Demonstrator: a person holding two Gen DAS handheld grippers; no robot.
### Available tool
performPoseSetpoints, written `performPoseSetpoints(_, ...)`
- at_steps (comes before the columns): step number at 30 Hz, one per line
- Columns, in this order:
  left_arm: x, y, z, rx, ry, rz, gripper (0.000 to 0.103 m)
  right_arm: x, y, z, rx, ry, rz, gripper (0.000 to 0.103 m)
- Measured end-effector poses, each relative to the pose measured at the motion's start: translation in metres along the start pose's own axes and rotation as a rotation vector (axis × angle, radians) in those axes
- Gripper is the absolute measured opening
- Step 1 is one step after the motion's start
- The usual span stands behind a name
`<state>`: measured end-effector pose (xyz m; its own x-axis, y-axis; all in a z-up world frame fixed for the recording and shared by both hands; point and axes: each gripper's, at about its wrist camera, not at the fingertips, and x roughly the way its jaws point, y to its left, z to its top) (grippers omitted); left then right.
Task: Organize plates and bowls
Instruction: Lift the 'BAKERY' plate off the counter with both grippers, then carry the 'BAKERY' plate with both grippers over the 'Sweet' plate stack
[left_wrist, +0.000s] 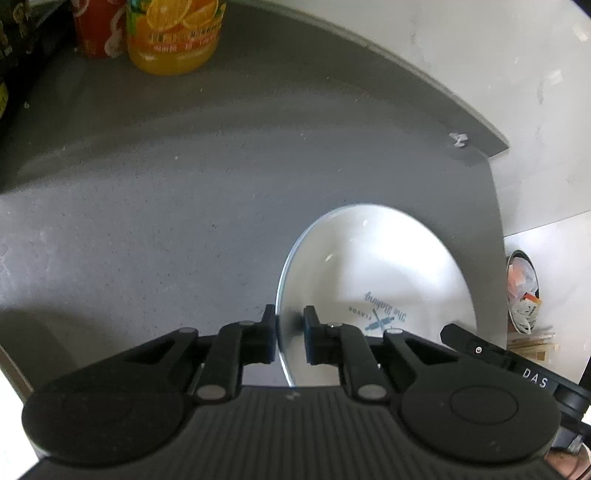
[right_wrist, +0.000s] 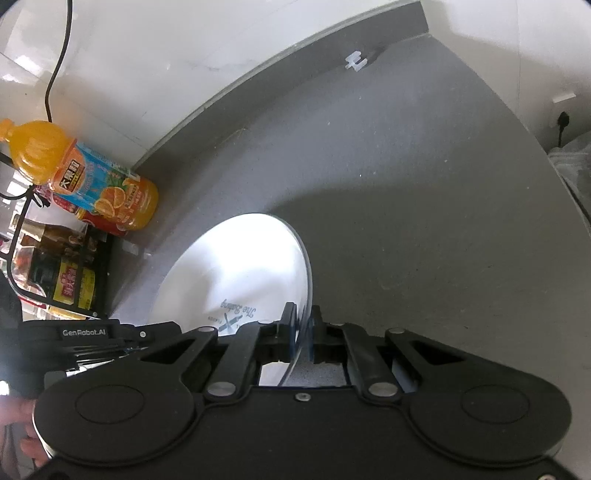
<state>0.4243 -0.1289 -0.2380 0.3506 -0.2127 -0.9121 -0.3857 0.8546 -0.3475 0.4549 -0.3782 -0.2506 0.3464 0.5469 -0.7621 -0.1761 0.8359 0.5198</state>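
A white bowl with a blue rim and a blue printed logo (left_wrist: 376, 273) is held over the grey countertop (left_wrist: 184, 184). My left gripper (left_wrist: 289, 325) is shut on its left rim, one finger outside and one inside. In the right wrist view the same bowl (right_wrist: 240, 269) shows, and my right gripper (right_wrist: 303, 325) is shut on its right rim. The other gripper's black body shows at the edge of each view. The bowl's underside is hidden.
An orange juice bottle (right_wrist: 92, 181) and a red can (left_wrist: 94, 29) stand at the counter's back left by the white wall. A dark rack with packaged goods (right_wrist: 70, 280) lies further left. A small container of scraps (left_wrist: 522, 291) sits beyond the counter's right edge.
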Motion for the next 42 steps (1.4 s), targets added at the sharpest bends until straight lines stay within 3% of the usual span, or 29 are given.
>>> performPoseSetpoints(22,-0.065,-0.005,0.016,0.043,-0.105,-0.061,0.012,-0.050,0.040,0.012,-0.061,-0.110,0.008,0.006)
performPoseSetpoints(34,-0.102,0.006,0.017,0.078,-0.120,-0.080,0.012,-0.072,0.080,-0.010,-0.074,-0.160,0.003,0.006)
performPoseSetpoints(42,-0.127,0.037,0.011,0.087,-0.123,-0.096,0.012,-0.077,0.112,-0.037,-0.062,-0.195,-0.006,0.006)
